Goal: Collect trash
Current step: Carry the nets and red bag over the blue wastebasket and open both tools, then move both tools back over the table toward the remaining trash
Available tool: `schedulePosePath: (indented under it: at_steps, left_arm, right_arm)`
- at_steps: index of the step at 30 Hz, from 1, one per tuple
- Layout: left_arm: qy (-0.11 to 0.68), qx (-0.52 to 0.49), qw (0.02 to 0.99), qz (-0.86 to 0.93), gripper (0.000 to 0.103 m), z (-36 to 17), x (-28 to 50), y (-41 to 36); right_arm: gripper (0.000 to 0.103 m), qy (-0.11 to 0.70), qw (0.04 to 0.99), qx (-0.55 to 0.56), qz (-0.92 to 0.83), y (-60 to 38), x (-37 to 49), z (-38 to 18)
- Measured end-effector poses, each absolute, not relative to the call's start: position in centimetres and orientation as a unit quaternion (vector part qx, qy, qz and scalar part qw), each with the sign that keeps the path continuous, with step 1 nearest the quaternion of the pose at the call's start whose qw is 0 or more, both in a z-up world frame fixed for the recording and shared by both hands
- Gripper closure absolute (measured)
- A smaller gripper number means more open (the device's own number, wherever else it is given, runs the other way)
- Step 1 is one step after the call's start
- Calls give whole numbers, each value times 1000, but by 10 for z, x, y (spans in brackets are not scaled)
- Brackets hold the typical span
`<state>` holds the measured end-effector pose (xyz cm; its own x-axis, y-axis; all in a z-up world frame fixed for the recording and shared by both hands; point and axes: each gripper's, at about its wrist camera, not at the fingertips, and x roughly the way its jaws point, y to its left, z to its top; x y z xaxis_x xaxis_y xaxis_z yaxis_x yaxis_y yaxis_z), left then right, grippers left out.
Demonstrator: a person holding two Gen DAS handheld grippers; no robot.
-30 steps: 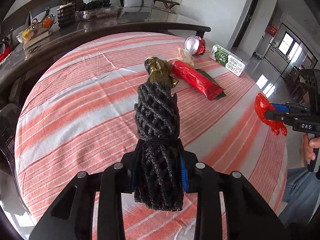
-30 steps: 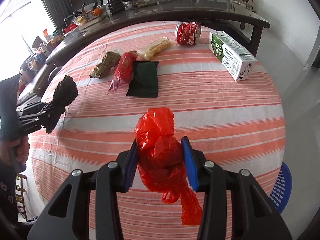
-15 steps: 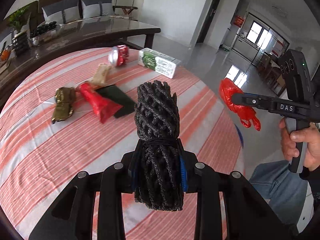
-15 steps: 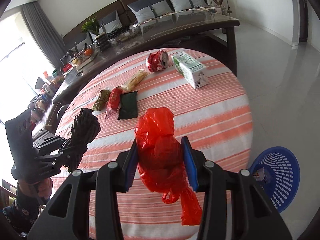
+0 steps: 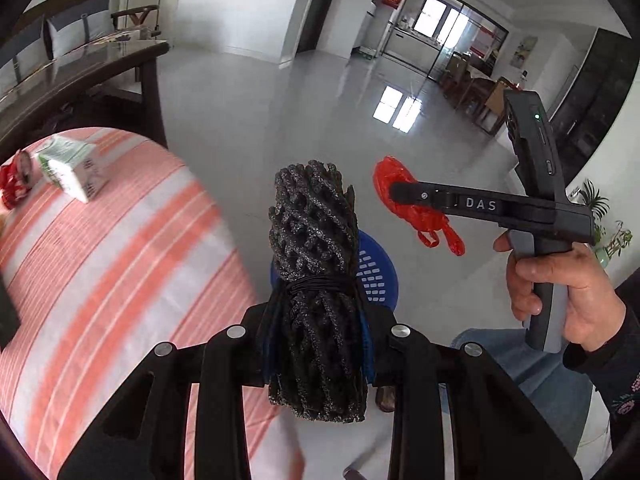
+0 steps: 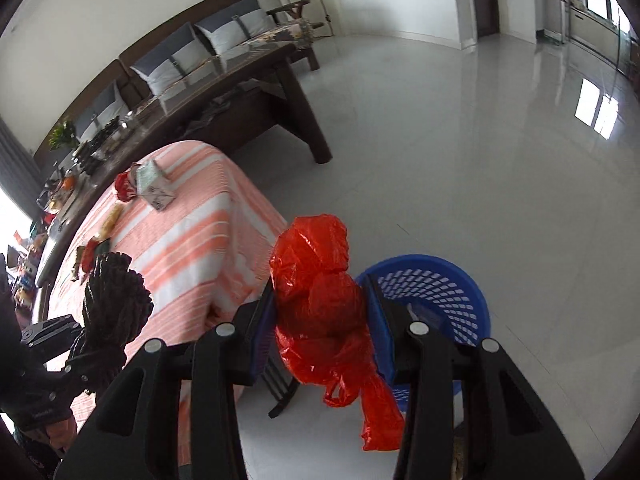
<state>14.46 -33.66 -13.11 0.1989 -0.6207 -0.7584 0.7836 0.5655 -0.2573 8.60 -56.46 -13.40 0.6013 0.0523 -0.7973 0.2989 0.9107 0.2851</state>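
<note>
My left gripper (image 5: 318, 340) is shut on a rolled black foam net (image 5: 314, 248), held off the table's edge over the floor. My right gripper (image 6: 320, 320) is shut on a crumpled red plastic bag (image 6: 316, 280), which also shows in the left wrist view (image 5: 394, 188). A blue plastic basket (image 6: 440, 284) stands on the floor just behind the bag and partly behind the net in the left wrist view (image 5: 376, 272). The left gripper with the net shows at the lower left of the right wrist view (image 6: 112, 304).
A round table with an orange-striped cloth (image 6: 180, 216) carries a green-white carton (image 6: 154, 186), a red can (image 6: 122, 188) and several wrappers. A dark long table (image 6: 240, 92) and sofa stand behind. The grey tiled floor (image 6: 480, 140) spreads to the right.
Both grippers have swung right, away from the table top, toward the blue basket on the floor. Each still holds its item; the basket is now close under them.
</note>
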Motion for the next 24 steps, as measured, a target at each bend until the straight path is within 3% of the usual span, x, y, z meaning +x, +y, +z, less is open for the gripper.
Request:
schedulePosePath:
  at_steps: [13, 15, 16, 17, 24]
  left_arm:
    - [481, 125, 741, -453, 69, -222, 167, -485]
    - [477, 130, 745, -447, 53, -232, 170, -494]
    - [476, 132, 749, -442, 35, -236, 170, -496]
    - [473, 132, 753, -438, 28, -238, 172, -497]
    - [445, 118, 781, -423, 13, -206, 167, -464]
  right_arm:
    - [60, 434, 838, 313, -108, -662, 77, -212]
    - [55, 426, 835, 331, -109, -672, 75, -221]
    - [47, 422, 833, 340, -111, -676, 74, -225]
    - [44, 418, 832, 346, -116, -677, 74, -226]
    - [24, 390, 844, 341, -139, -682, 63, -208]
